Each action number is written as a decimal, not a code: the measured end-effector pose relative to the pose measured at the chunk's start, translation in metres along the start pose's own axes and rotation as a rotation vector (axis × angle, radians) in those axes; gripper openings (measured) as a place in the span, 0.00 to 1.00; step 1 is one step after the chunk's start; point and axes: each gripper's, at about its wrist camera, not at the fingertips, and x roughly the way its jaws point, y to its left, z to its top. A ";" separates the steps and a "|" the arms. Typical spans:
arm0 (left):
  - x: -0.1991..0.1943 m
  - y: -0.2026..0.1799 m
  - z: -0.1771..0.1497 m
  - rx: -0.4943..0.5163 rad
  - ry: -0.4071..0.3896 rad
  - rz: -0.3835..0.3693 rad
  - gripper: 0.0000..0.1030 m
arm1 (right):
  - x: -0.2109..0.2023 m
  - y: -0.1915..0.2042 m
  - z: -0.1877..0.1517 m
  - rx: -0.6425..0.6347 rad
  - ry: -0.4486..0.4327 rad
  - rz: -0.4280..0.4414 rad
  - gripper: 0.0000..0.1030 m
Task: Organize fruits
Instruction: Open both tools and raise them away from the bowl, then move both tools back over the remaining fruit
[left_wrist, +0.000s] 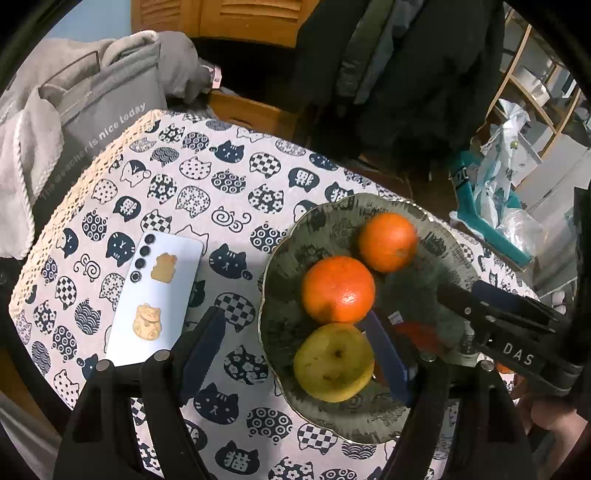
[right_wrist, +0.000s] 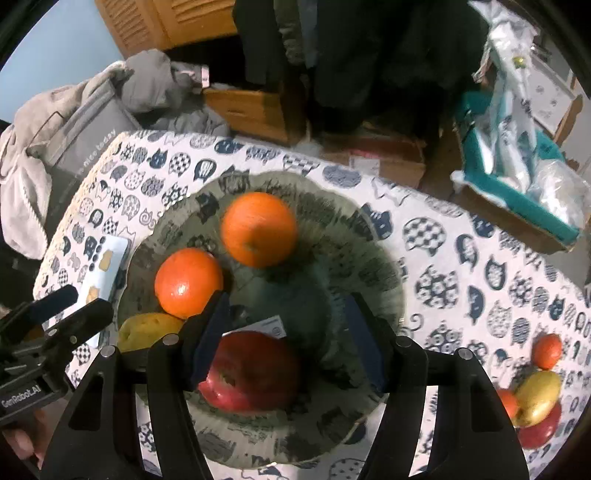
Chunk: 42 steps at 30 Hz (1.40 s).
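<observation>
The red apple (right_wrist: 255, 369), round and glossy, lies at the near side of the glazed, wavy-edged bowl (right_wrist: 369, 258). The right gripper (right_wrist: 287, 317) straddles it loosely, one pad clear of the skin, so I judge it is set down there. Two dimpled oranges (right_wrist: 188, 282) share the bowl. The left gripper (left_wrist: 291, 315) hovers wide and empty above its left rim.

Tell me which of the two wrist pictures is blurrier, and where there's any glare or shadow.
Right wrist view is blurrier: the far orange and the plate rim smear. Left wrist view is sharper, with glare on the near orange and gripper shadow darkening the plate. Both show fisheye bending with black corners.
</observation>
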 end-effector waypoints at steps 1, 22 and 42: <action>-0.002 -0.001 0.000 0.001 -0.003 -0.001 0.77 | -0.004 -0.001 0.001 0.000 -0.009 -0.009 0.64; -0.077 -0.045 0.003 0.118 -0.156 -0.035 0.80 | -0.122 -0.011 -0.009 -0.037 -0.248 -0.132 0.64; -0.153 -0.095 -0.014 0.236 -0.322 -0.050 0.92 | -0.229 -0.028 -0.050 -0.033 -0.436 -0.202 0.81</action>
